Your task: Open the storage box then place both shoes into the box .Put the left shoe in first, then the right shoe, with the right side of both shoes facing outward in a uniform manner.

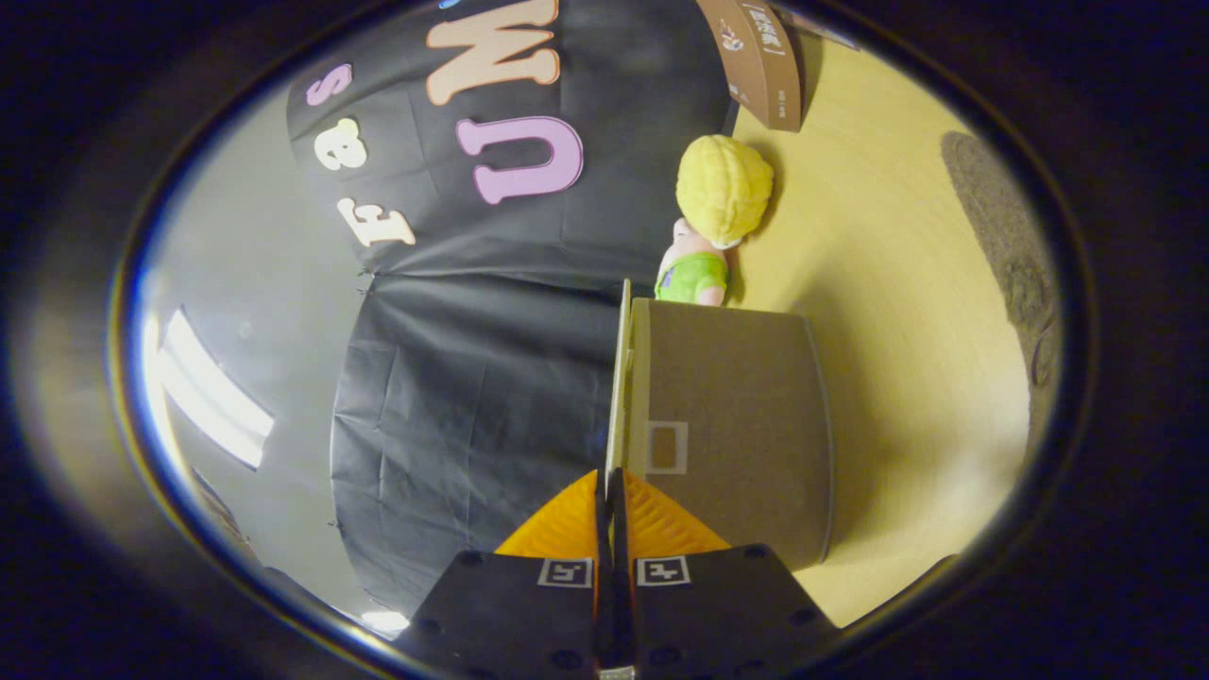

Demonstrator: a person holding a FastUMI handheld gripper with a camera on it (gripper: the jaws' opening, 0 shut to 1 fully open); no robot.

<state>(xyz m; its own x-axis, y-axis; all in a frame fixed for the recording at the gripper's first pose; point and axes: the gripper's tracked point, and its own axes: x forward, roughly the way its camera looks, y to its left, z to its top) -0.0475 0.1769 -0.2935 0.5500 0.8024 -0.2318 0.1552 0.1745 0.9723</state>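
Pinching thin cardboard lid flap (619, 378) of boxy storage box (737, 425), gripper (614, 486) apparently clamped.

storage box (727, 425): grey-brown, small pale-framed window on its face | lid: thin pale flap (619, 397), seen edge-on, lifted from the box's face | place: on the yellow floor, before the black cloth wall

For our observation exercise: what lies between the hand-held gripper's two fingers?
In the gripper view, the hand-held gripper is pinched on the storage box's thin lid edge.
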